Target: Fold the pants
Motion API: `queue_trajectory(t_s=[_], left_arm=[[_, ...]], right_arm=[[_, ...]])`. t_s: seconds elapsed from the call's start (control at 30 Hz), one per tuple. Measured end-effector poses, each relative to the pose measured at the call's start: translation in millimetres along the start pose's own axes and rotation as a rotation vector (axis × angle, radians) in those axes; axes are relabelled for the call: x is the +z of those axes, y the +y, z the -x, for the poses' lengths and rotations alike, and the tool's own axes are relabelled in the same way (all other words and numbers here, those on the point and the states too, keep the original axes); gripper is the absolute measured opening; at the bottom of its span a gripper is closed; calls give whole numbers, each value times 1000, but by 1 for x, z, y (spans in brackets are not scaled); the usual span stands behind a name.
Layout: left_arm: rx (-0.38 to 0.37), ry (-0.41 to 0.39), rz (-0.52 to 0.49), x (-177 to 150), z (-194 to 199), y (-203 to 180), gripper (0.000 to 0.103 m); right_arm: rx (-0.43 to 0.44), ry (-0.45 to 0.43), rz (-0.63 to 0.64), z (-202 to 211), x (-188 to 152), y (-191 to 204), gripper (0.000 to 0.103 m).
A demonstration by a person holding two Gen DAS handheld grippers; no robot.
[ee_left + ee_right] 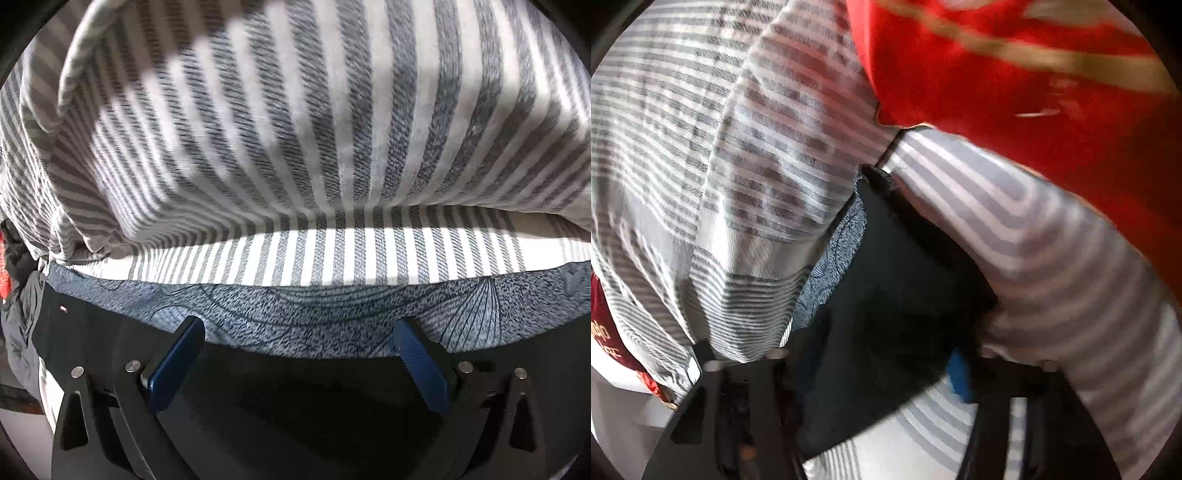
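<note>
Pants [295,398], dark and flat on the striped bedding [295,129], lie between our left gripper [297,339]'s wide-apart jaws, unpinched, and between our right gripper [886,354]'s blurred jaws, where we cannot tell whether they bite, presumably for lifting one edge.

Black left gripper [297,334], blue ribbed pads [177,363], silver pivot screws [132,366].

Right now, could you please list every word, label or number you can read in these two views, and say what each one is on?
Dark red fabric, right wrist view: yellowish lettering, too blurred and cut off to read.
Black pants, left wrist view: a tiny red and white tag, too small to read.
Nothing else bears legible text.
</note>
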State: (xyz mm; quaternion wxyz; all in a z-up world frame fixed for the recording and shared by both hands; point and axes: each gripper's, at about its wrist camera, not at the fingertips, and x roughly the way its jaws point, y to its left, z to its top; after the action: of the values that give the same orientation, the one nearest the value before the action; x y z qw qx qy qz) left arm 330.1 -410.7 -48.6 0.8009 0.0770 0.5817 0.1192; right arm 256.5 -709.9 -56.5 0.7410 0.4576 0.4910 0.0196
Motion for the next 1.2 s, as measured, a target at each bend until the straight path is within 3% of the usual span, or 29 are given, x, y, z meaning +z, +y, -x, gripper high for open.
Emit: queue_trajectory(t_s=[0.07,0.1,0.2,0.27,0.43,0.53,0.6,0.67,0.8,0.97,1.2], left_arm=[[18,-34,-9,-3,1,-5,103],[28,-47,-24,-4,3,-7,103],[38,-55,-81,-3,11,-12,103],[5,-30,-75,-1,20,-8,103],[-57,-52,-87,-23,49,12,103],[-50,22,-174,-41,31,-2,103],[-80,-25,-158,-41,31,2,103],[-124,10,-151,-36,30,8,103],[-179,-14,-39,-35,46,65,103],[-146,-39,40,-42,54,159,103],[-76,4,129,-61,33,265,103]], right_arm=[[-11,30,-12,-8,3,3,17],[4,32,-27,-7,4,5,15],[50,25,-14,6,2,20,14],[76,22,19,17,-2,37,14],[108,1,123,39,-19,82,14],[113,-9,182,45,-33,108,14],[115,-10,225,46,-44,127,15],[98,-15,294,45,-57,151,15],[66,0,416,35,-87,191,15],[-30,42,588,-6,-140,243,15],[-267,138,839,-114,-242,276,16]])
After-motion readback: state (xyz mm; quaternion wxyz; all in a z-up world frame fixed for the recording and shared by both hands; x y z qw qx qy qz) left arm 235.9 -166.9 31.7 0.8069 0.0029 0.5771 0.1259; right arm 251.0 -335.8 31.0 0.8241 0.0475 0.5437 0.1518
